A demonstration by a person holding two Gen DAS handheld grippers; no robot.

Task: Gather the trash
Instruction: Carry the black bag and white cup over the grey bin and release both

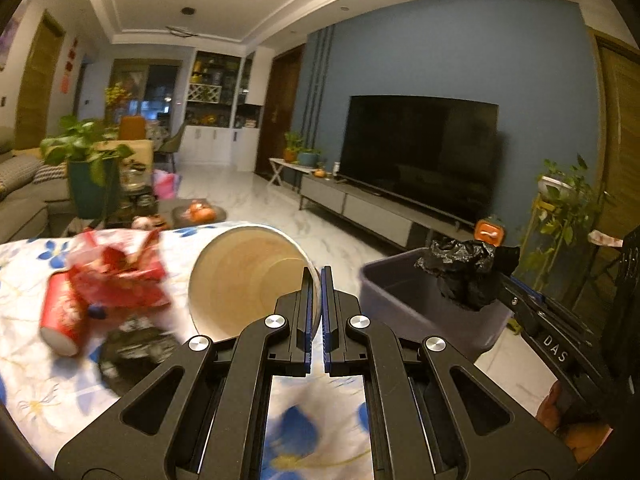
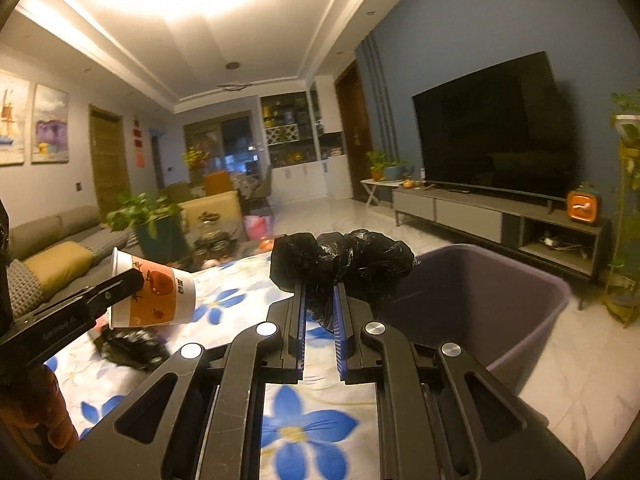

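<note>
My left gripper [image 1: 317, 276] is shut on the rim of a paper cup [image 1: 244, 276], which lies on its side with its mouth toward the camera. From the right wrist the same cup [image 2: 160, 300] shows an orange print, with the left gripper [image 2: 132, 282] clamped on it. My right gripper [image 2: 320, 292] is shut on a crumpled black plastic bag [image 2: 344, 264], held at the near rim of a purple bin [image 2: 500, 308]. In the left wrist view the bag [image 1: 468, 272] hangs over the bin [image 1: 404, 300].
On the flowered tablecloth [image 1: 48, 380] lie a red cup [image 1: 64, 316], red wrappers [image 1: 120, 276] and another black crumpled bag [image 2: 136, 346]. A TV stand [image 2: 500, 216] and plants line the blue wall beyond the bin. A sofa [image 2: 52, 248] stands at the left.
</note>
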